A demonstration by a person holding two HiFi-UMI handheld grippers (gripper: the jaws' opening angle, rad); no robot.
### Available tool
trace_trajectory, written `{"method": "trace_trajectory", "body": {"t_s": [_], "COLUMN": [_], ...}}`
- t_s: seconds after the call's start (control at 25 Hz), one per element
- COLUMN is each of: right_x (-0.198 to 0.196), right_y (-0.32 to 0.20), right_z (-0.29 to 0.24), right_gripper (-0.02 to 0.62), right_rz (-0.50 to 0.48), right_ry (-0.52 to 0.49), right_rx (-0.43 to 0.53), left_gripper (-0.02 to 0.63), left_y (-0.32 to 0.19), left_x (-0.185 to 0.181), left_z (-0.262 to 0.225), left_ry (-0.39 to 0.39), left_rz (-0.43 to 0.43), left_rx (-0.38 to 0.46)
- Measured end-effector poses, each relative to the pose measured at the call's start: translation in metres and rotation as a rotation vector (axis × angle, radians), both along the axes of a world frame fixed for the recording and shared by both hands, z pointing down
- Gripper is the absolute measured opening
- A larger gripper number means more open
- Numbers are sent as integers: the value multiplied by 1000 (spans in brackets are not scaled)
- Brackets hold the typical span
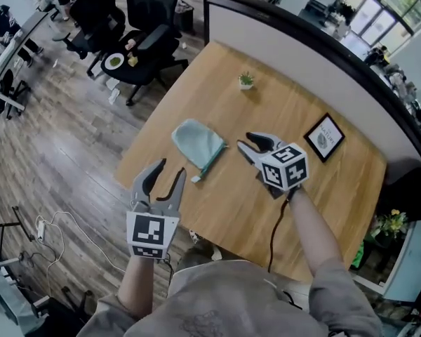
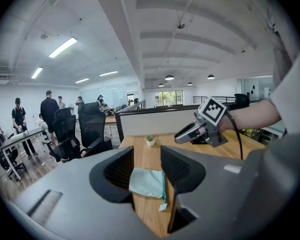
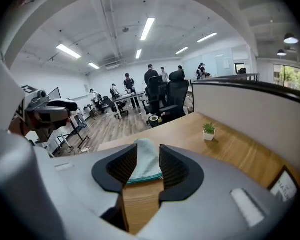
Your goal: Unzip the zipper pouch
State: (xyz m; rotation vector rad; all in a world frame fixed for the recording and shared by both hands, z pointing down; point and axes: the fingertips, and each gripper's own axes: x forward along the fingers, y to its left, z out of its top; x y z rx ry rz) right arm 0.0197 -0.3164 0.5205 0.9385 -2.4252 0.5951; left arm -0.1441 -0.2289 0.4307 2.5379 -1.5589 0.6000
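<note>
A pale teal zipper pouch (image 1: 198, 142) lies flat on the wooden table (image 1: 302, 188), its zipper edge toward me and a small white pull tag (image 1: 196, 179) at its near corner. My left gripper (image 1: 170, 171) hovers open over the table's near left edge, a little short of the tag. My right gripper (image 1: 248, 143) is open just right of the pouch, apart from it. The left gripper view has the pouch (image 2: 147, 182) and tag (image 2: 162, 207) between the open jaws, with the right gripper (image 2: 200, 129) beyond. Ahead of the open jaws in the right gripper view lies the pouch (image 3: 146, 161).
A small potted plant (image 1: 246, 81) stands at the table's far side and a framed card (image 1: 324, 137) at the right. A curved partition (image 1: 316, 41) borders the table. Office chairs (image 1: 144, 41) stand on the floor to the left. A cable (image 1: 275, 230) trails from the right gripper.
</note>
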Motion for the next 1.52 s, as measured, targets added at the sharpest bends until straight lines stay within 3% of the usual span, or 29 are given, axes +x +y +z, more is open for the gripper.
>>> {"method": "trace_trajectory", "body": {"t_s": [0.2,0.52,0.72,0.96,1.0,1.12,1.24,1.4,1.52], "right_x": [-17,-33,-43,-47,-47,-44,-40,-42,-41], "right_y": [-34,-60,-68,-68,-68,-63,-55,-40,-29], "right_z": [63,151,194,215,215,218,214,191,158], "right_gripper": [147,147,146,120,85,71,52,46,44], "right_rz": [23,-2,27,13,11,22,89,234,331], "right_ry": [-79,31,33,148,157,145,54,-234,-435], "right_rx": [-198,-326,-433,-431,-435,-473,-556,-732,-798], "left_gripper": [169,169,169,169,169,167,169,169,167], "left_y": [-14,-20,-18,-18,-18,-16,-13,-9,-6], "left_x": [-1,-6,-2,-7,-10,-14,-19,-30,-36], "left_z": [25,68,90,103,105,108,106,96,84], "left_ry": [-3,-30,-35,-27,-22,-25,-23,-23,-24], "left_rz": [-1,-2,30,26,22,10,-5,-27,-41], "left_rx": [-48,-121,-155,-174,-178,-185,-182,-165,-146]}}
